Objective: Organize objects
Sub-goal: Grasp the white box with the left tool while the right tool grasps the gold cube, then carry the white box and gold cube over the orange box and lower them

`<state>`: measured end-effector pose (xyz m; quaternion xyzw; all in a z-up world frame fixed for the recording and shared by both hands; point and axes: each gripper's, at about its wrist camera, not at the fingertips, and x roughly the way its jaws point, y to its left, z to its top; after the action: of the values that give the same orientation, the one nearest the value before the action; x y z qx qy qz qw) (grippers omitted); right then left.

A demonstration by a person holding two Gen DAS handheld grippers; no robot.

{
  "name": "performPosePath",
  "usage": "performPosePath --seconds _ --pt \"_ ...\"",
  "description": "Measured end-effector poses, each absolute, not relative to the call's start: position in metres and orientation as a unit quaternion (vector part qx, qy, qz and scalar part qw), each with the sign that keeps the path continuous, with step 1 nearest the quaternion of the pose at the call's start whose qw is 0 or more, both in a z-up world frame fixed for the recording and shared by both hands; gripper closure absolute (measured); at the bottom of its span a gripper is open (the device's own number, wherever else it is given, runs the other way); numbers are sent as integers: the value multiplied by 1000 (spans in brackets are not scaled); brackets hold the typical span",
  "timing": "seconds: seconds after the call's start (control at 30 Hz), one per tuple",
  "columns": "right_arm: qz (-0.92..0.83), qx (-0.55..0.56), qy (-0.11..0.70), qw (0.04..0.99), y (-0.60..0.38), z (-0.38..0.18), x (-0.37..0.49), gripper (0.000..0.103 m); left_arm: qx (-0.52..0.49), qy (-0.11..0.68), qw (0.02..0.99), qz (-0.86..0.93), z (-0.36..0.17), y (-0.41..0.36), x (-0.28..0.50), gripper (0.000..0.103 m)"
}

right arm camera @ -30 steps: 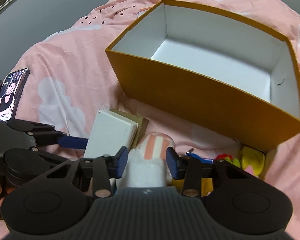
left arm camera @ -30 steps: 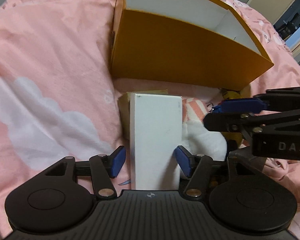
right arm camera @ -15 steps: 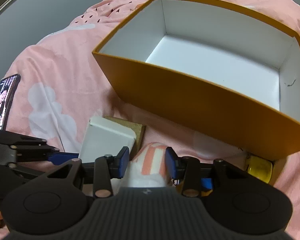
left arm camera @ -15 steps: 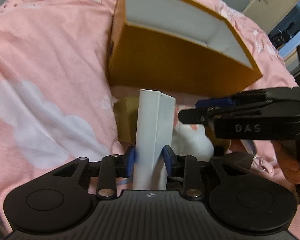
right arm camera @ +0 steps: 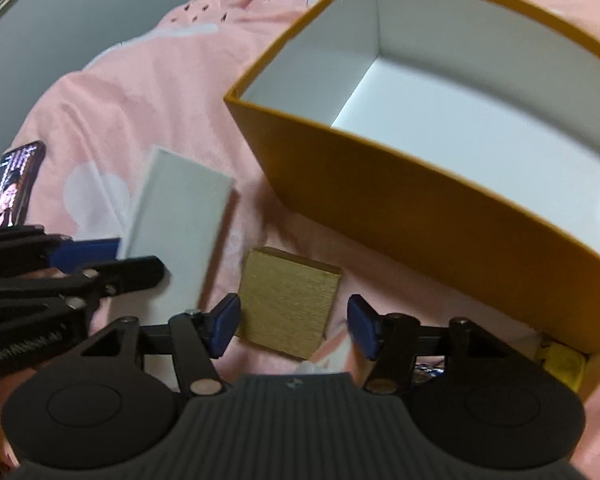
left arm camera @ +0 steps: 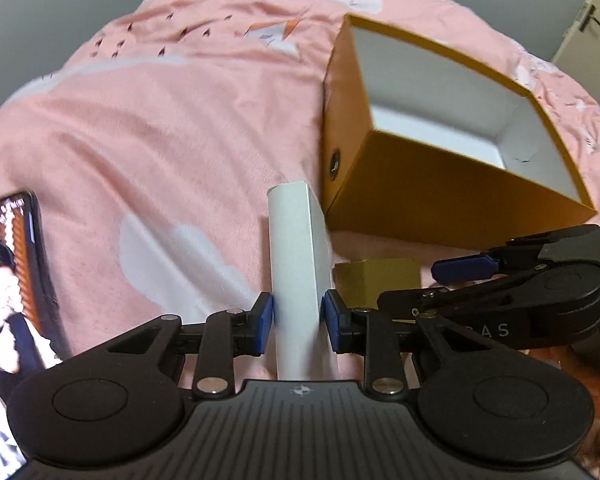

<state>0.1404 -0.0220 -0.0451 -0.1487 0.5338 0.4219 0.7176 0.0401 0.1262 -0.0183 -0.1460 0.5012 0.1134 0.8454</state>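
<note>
My left gripper [left arm camera: 298, 322] is shut on a flat white box [left arm camera: 298, 256], held on edge above the pink bedspread; the box also shows in the right wrist view [right arm camera: 180, 216]. My right gripper [right arm camera: 292, 326] is open, its blue pads on either side of a small gold box [right arm camera: 286, 306] that lies on the bed; the gold box shows in the left wrist view [left arm camera: 374, 282] too. A big orange box [right arm camera: 400, 196] with a white, empty inside stands just beyond [left arm camera: 432, 176].
A phone [left arm camera: 8, 292] with a lit screen lies on the bed at far left [right arm camera: 14, 184]. A yellow toy [right arm camera: 562, 362] and a white and pink plush [right arm camera: 312, 368] sit near my right gripper. The pink bedspread [left arm camera: 172, 128] spreads left of the orange box.
My left gripper closed on the white box, lifted it and turned it on edge. My right gripper let go of the striped plush, opened wider and now straddles the gold box.
</note>
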Motion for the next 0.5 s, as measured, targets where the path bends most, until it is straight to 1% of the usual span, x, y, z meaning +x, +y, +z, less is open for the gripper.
performPosePath --seconds 0.03,0.1,0.13,0.27,0.3,0.37,0.5 --pt "419 -150 536 717 -19 -47 141 38 -150 502 844 116 -21 126 43 71" --pt "414 -148 542 716 -15 -52 144 33 -165 505 839 120 -25 129 46 71" --pt "413 -146 545 715 -13 -55 145 32 -172 507 836 122 -27 131 47 71" --pt "417 -125 559 706 -9 -67 150 32 -217 507 825 119 -36 144 50 72" --pt "419 -117 563 703 -10 -69 154 34 -220 506 826 119 -38 144 49 72" --pt "427 -100 570 695 -11 -71 157 38 -215 503 828 121 -39 141 48 72" --pt "431 -98 558 702 -16 -63 153 39 -202 495 837 120 -33 133 42 72"
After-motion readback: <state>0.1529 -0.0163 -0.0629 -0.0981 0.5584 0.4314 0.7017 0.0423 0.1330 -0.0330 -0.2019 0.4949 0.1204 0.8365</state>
